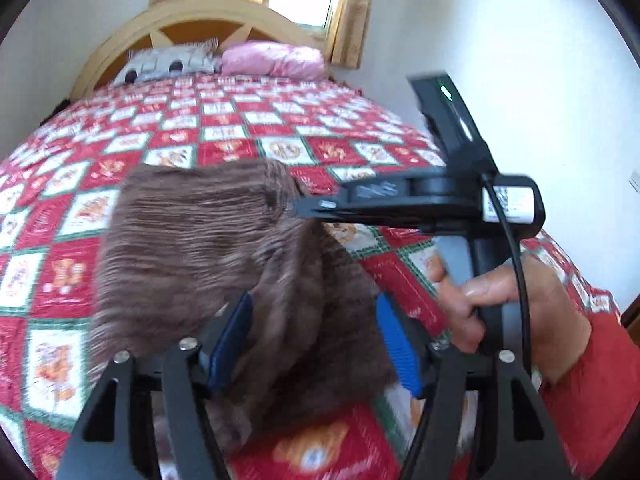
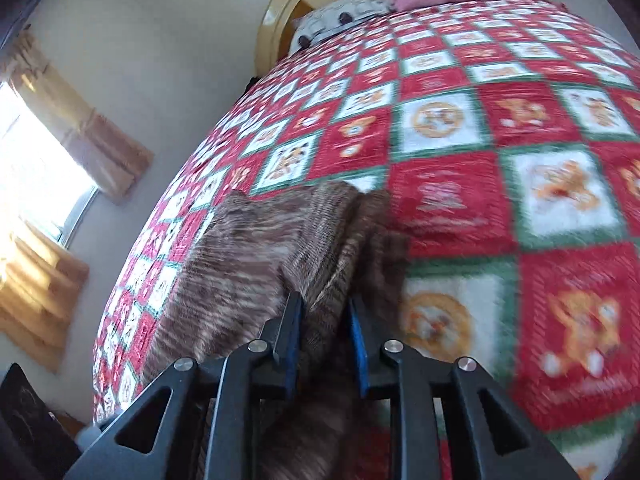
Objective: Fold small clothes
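garment: brown ribbed knit cloth, soft, matt
quilt: stitched cotton, matt
headboard: smooth pale wood
pillow: pink, satiny sheen

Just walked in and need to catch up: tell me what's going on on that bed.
A person is folding a brown ribbed knit garment on a bed covered by a red, white and green teddy-bear quilt. The left claw has the fabric bunched between its blue pads, though whether it is clamped is unclear. The right claw grips another part, and the left view shows its tip pinching the garment's edge. Both views are motion-blurred. Two pillows, grey and pink, lie at the headboard.
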A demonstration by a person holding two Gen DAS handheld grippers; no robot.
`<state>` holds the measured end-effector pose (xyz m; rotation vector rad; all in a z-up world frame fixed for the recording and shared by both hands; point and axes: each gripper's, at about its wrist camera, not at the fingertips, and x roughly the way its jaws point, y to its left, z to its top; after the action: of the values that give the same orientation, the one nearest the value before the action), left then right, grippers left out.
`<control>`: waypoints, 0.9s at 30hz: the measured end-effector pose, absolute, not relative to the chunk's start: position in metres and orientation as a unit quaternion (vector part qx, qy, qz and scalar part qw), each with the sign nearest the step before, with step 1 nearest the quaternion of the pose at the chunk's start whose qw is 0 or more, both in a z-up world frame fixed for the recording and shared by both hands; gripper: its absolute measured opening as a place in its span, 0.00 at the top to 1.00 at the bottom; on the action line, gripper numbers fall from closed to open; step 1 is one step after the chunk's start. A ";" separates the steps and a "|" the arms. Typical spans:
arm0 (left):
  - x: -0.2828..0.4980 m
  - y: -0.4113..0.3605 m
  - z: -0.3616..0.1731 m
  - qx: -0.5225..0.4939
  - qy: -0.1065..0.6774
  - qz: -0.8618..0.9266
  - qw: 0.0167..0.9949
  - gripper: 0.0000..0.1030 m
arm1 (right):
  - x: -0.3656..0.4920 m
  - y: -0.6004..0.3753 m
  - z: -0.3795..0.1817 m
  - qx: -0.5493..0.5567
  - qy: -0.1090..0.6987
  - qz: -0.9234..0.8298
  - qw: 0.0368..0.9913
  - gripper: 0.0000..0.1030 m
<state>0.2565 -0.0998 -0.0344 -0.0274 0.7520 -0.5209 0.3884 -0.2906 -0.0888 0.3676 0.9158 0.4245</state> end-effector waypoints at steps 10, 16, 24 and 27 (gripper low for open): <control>0.253 -0.005 -0.038 -0.094 0.382 -0.141 0.908 0.24 | 0.283 -0.271 -0.035 0.147 0.374 0.172 0.899 0.74; 0.240 0.014 -0.040 -0.098 0.377 -0.113 0.914 0.24 | 0.236 -0.226 -0.037 0.149 0.366 0.180 0.901 0.42; 0.232 0.011 -0.044 -0.083 0.389 -0.106 0.911 0.24 | 0.251 -0.181 -0.061 0.117 0.409 0.148 0.893 0.41; 0.232 0.012 -0.044 -0.082 0.392 -0.106 0.910 0.24 | 0.264 -0.185 -0.073 0.179 0.433 0.163 0.868 0.41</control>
<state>0.2321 0.0121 -0.0438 -0.1700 0.8079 -0.2187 0.2638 -0.1847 -0.0730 0.3746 0.9062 0.3411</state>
